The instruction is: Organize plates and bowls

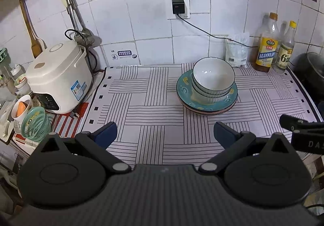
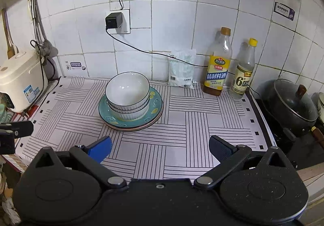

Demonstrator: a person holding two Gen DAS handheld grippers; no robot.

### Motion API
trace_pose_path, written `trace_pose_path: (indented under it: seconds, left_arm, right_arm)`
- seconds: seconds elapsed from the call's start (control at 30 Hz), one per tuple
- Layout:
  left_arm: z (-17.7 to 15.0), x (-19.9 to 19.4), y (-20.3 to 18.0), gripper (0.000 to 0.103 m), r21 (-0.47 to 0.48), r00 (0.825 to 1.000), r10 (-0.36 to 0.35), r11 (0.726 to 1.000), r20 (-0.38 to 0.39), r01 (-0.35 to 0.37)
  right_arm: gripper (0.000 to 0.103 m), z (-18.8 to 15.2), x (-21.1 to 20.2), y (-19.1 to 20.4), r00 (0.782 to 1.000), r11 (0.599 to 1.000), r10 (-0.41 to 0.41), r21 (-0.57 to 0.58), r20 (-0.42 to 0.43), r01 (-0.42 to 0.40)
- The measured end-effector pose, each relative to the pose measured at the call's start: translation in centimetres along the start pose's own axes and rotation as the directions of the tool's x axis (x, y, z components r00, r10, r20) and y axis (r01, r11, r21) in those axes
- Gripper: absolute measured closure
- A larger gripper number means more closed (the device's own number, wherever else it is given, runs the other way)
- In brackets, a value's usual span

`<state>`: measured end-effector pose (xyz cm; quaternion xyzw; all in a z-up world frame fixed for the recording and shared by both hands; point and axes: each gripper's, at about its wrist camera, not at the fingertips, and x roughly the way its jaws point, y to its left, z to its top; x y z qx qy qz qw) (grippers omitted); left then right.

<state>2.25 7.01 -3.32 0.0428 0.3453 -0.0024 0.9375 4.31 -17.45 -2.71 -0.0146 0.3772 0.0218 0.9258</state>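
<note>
Holding both tools above the striped mat (image 1: 141,104): my left gripper (image 1: 165,134) and right gripper (image 2: 160,148) have fingers spread wide, gripping nothing. Beyond them, stacked white bowls (image 1: 212,82) sit on teal plates (image 1: 183,89). Bottles (image 2: 217,66) stand by the tiled wall.

Bowls (image 2: 127,98): white, dark thin rims, ribbed outsides.
Top plate (image 2: 156,107): teal with yellow and white motifs.
Lower plate (image 2: 129,129): pinkish edge, perhaps; barely visible.
Mat (image 2: 194,120): white, black-line basket-weave blocks, small black squares along the border.
Rice cooker (image 1: 58,76): cream, blue label.
Gripper pads (image 2: 101,148): blue.
Basket (image 1: 35,123): green mesh.
</note>
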Motion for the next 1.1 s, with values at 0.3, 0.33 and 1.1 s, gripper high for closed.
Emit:
trace_pose_path:
  seconds: [0.3,0.33,1.1]
  left_arm:
    - [-0.37,-0.01,0.36,0.000,-0.023,1.000,0.004,1.000,0.026,-0.004]
    - [-0.46,-0.07,0.38,0.000,-0.025,1.000,0.005,1.000,0.030,-0.004]
    - [-0.61,-0.13,0.69,0.000,-0.042,0.999,0.004,0.999,0.042,-0.002]
  right_arm:
    - [0.000,-0.58,0.00,0.47,1.000,1.000,0.021,0.004,0.016,-0.021]
    - [0.000,-0.62,0.00,0.51,1.000,1.000,0.019,0.003,0.017,-0.019]
    - [0.000,-0.93,-0.12,0.59,1.000,1.000,-0.002,0.002,0.011,0.002]
